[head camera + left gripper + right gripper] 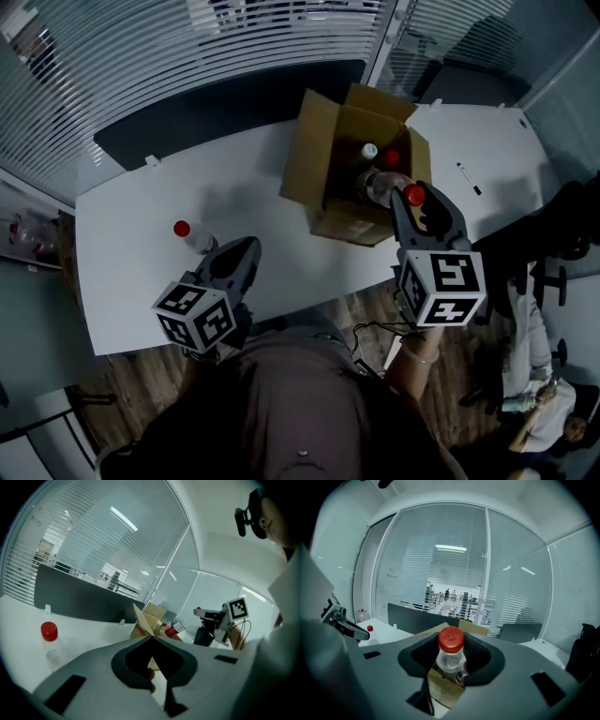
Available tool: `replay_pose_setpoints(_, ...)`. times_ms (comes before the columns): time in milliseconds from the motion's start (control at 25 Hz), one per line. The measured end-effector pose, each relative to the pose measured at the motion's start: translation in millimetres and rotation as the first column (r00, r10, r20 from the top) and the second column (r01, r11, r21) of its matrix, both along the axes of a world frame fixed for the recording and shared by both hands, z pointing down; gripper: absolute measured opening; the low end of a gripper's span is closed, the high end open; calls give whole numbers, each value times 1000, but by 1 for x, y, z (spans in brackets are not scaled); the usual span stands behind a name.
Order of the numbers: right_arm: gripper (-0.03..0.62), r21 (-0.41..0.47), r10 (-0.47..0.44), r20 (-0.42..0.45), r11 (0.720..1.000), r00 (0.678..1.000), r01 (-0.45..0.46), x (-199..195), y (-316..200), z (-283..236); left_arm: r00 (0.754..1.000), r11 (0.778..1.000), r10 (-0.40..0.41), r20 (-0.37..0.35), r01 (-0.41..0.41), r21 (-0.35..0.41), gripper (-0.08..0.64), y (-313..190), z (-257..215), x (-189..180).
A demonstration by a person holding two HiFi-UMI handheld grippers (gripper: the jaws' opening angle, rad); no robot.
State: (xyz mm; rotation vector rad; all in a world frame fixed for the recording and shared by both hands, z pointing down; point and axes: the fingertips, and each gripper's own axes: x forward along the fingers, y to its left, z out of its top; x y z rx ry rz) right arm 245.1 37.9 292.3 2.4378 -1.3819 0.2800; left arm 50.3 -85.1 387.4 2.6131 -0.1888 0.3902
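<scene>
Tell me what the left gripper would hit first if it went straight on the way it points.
Probably the brown cardboard box: the left gripper, jaws shut and empty, aims at its raised near flap across the white table. The clear red-capped bottle stands well left of that line.

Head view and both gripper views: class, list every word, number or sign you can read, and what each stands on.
No words or numbers are readable.
Marker cubes: black-and-white square patterns only, no letters.
Held bottle: any label is too blurred to read.
Cardboard box: no print shows.
</scene>
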Motion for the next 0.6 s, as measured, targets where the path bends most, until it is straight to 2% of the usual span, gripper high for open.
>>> replay_pose_setpoints(600,172,67,-64,-75,995,995,70,-82,10,-34,998,999,-54,-19,54,3,8,6,4,-67)
